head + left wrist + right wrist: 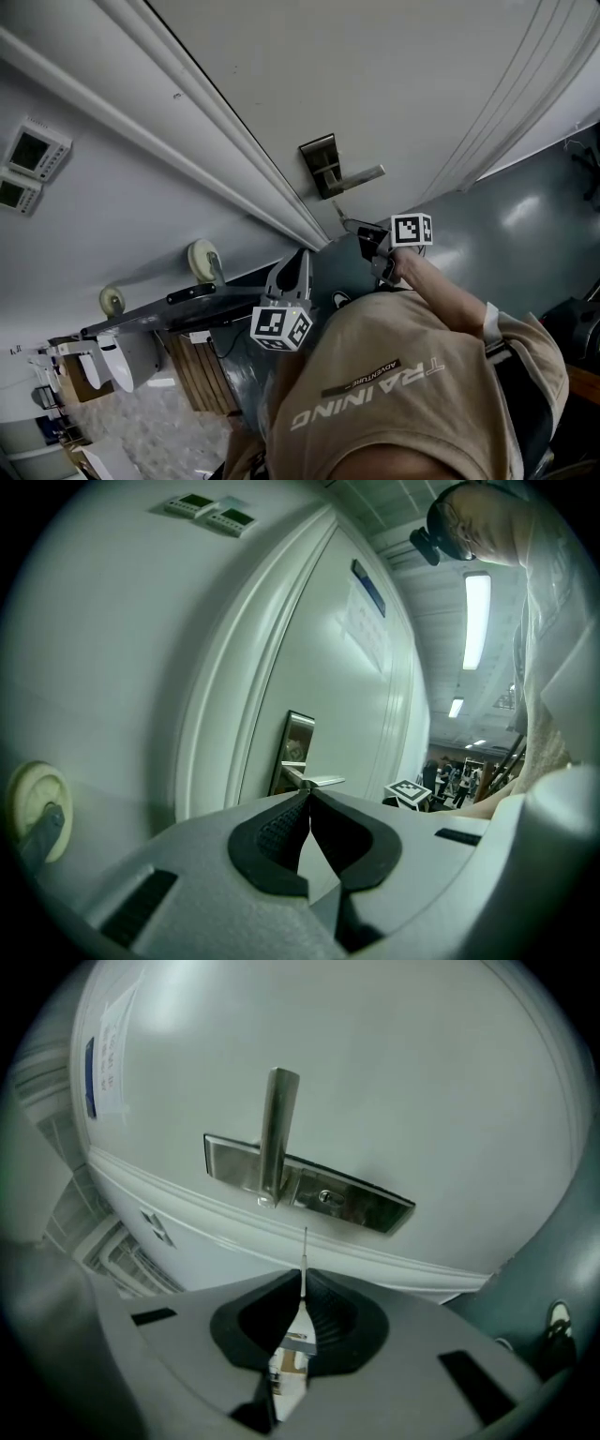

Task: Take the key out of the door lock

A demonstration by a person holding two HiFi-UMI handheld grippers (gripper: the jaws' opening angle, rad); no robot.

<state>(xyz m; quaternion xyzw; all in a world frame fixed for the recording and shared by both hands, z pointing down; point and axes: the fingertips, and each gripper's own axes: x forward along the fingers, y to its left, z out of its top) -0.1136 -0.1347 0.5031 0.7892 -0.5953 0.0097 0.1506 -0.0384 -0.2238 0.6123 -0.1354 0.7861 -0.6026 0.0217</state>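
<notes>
White door (pixel 403 1063) ahead; right gripper (pixel 302 1281) outstretched near lock plate (pixel 361 1206), jaws pinching key (pixel 304 1249); left gripper (pixel 309 799) jaws pressed together

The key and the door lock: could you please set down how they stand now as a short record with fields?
key: thin silver metal key, edge-on, clamped in the right gripper, blade pointing at the white door
lock: brushed steel lock plate, keyhole bare, key tip apart from it
left gripper: shut, holding nothing, apart from the door

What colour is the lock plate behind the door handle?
Silvery, shiny metal; the lock plate shows best in the right gripper view.
</notes>
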